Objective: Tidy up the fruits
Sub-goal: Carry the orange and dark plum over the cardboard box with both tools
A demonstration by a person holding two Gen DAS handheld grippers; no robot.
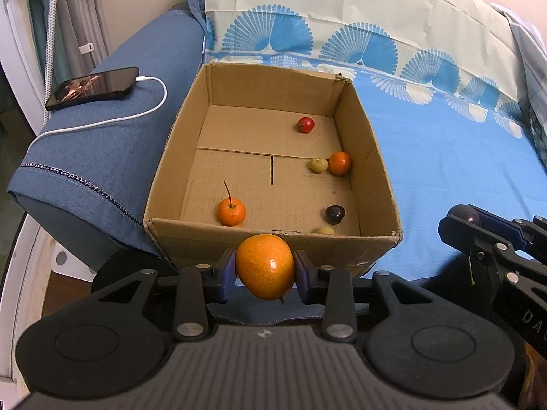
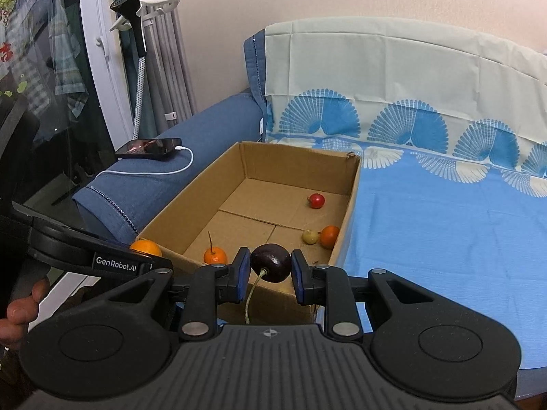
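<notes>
Fruit this small is light, smooth and easily bruised, so you keep each gripper (image 1: 265, 275) pinching across the widest part: left clamps the orange (image 1: 265, 266), right (image 2: 270, 268) the plum (image 2: 270, 262), both low centre before the box (image 1: 372, 184).

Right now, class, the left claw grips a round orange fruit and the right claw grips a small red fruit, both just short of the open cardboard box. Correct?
Not quite: the right claw grips a dark purple stemmed fruit, shown in the right wrist view.
</notes>
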